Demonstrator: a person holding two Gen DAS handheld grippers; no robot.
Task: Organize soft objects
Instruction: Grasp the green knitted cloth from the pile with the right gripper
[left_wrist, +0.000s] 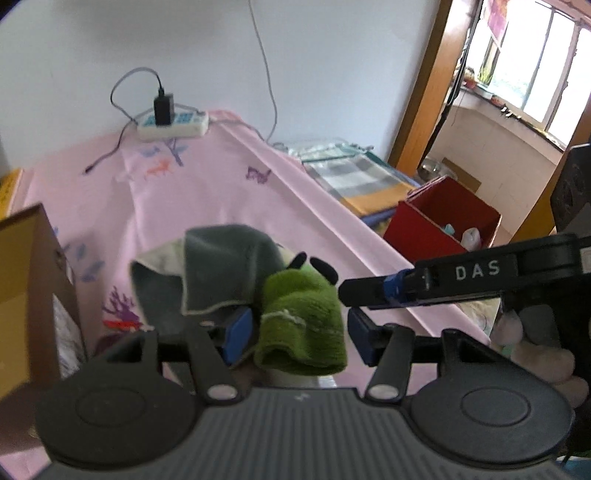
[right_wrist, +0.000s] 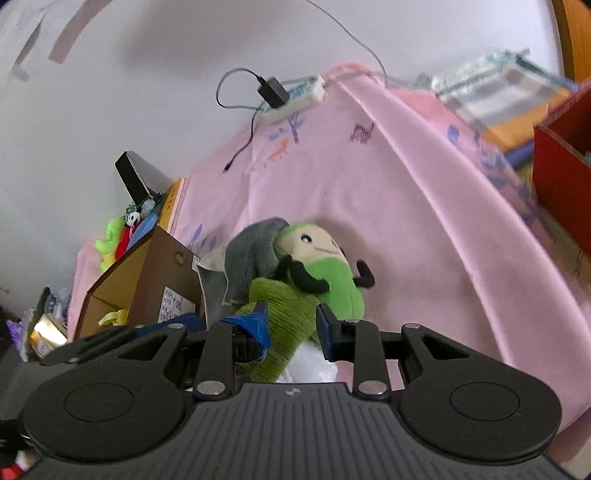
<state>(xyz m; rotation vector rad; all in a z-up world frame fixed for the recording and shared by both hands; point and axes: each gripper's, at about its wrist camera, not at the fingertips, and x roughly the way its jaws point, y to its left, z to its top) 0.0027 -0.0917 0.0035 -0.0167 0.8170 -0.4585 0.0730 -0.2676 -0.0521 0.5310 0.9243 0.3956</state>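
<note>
Ribbed green knit sock (left_wrist: 301, 321) between open left gripper (left_wrist: 299, 332) jaws.

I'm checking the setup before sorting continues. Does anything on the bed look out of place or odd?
Yes: a power strip with a black charger plugged in lies on the pink sheet, its loose cable trailing over the fabric. Also, the grey cloth is draped partly over the green plush toy.

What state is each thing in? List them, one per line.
left gripper: open, jaws either side of the green sock
right gripper: open, around the same sock
green sock: crumpled
grey cloth: rumpled, heaped
plush toy: lying down
cardboard box: open
charger: plugged in
</note>
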